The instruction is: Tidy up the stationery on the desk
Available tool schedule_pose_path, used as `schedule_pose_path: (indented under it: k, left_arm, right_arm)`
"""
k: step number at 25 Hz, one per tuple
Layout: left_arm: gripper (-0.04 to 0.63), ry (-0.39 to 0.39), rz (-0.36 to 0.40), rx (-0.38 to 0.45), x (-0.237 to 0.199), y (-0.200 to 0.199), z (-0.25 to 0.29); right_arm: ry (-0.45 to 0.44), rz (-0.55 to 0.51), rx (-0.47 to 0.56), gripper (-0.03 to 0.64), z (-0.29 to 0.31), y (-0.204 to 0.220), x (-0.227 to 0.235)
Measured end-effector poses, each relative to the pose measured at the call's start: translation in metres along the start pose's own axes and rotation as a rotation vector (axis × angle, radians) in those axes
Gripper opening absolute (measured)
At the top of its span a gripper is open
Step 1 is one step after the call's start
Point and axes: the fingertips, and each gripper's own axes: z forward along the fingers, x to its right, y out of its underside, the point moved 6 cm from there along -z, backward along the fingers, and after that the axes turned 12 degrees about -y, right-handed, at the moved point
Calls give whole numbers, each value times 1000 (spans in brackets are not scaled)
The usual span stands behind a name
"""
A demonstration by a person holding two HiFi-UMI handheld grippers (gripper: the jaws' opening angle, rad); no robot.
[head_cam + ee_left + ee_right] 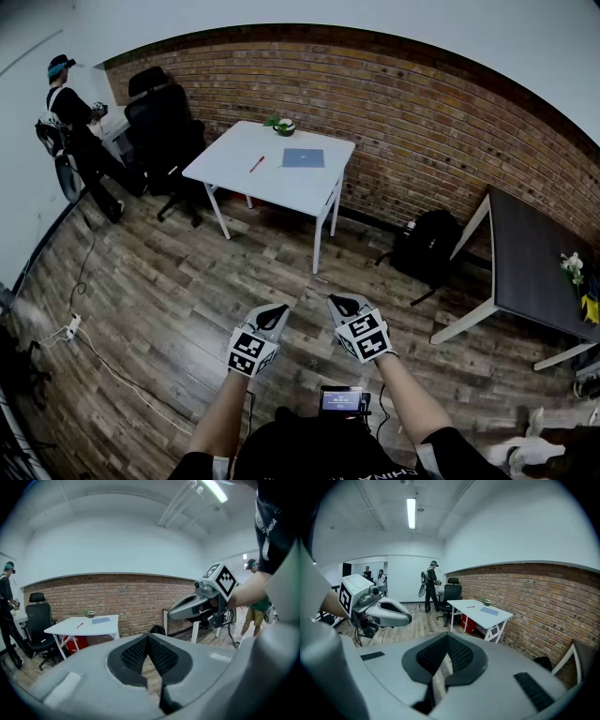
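left claw [278, 309] closed tight and empty, right claw [340, 302] likewise pinched closed, white desk [234, 173] well apart

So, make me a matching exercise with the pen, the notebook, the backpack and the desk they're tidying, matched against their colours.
Things:
1. pen
2. notebook
3. backpack
4. desk

Colours:
A. white
B. red
C. black
D. blue

Pairs: 1-B, 2-D, 3-C, 4-A
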Motion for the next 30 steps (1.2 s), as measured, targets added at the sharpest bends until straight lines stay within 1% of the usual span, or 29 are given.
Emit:
schedule_pose_path:
  k: [9,15,23,30]
  left_arm:
    - [6,-28,-7,-1,-4,-6,2]
    - [6,-40,-11,-6,-3,-7,4]
    - [6,-37,-24,-7,0,-8,3]
    - [6,-36,-14,-15,8,-10,4]
  right_arm:
    - [0,-34,1,9,0,-4,0]
    - [3,-61,24,9,-3,-5,-1]
    - [-8,-54,28,9,-6,-4,0]
    - [-14,-47,29,9,-14,-1,3]
